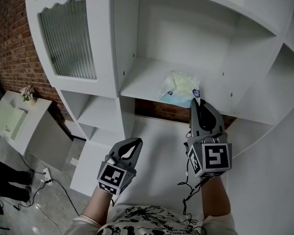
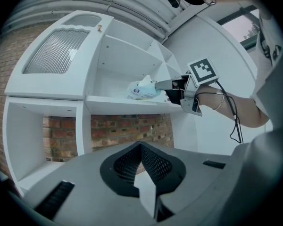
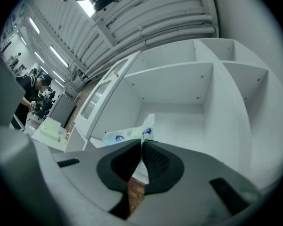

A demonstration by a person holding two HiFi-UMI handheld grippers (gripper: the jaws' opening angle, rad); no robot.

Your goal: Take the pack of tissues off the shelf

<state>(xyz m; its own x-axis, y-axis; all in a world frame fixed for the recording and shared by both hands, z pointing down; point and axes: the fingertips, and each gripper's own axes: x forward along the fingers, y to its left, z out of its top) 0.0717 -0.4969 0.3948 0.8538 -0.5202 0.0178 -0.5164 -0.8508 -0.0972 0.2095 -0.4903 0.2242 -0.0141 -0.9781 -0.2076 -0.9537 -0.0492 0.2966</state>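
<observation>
Setup: white cabinet (image 1: 112,58) against a brick wall (image 1: 10,38); a ribbed-glass door (image 1: 68,38) is seen at its upper left, open compartments to the right.

Pack of tissues (image 1: 179,86): found lying on the white counter (image 1: 142,80) of the open middle compartment. It is placed at the front edge, about midway between the two front corners, well clear of the back edge. The wrapper is pale and crumpled, with a blue end turned to the front edge. From the left gripper view the pack (image 2: 142,89) is seen side-on at the front edge of the counter (image 2: 118,100).

Right hand-held gripper (image 1: 196,102): raised to the counter's front edge, tips at the pack's near right corner. In the right gripper view the jaws of this hand-held gripper (image 3: 142,145) are seen pressed together at the tips, pinched on the wrapper's edge, with the pack (image 3: 118,136) rising directly from the tips toward the left. The same contact is noted from the left gripper view, where the right hand-held gripper (image 2: 156,84) meets the end of the pack.

Left hand-held gripper (image 1: 137,142): held low, below the counter's front left corner and well apart from the pack. In its own view the jaws (image 2: 140,145) are closed tip to tip with nothing between them.
</observation>
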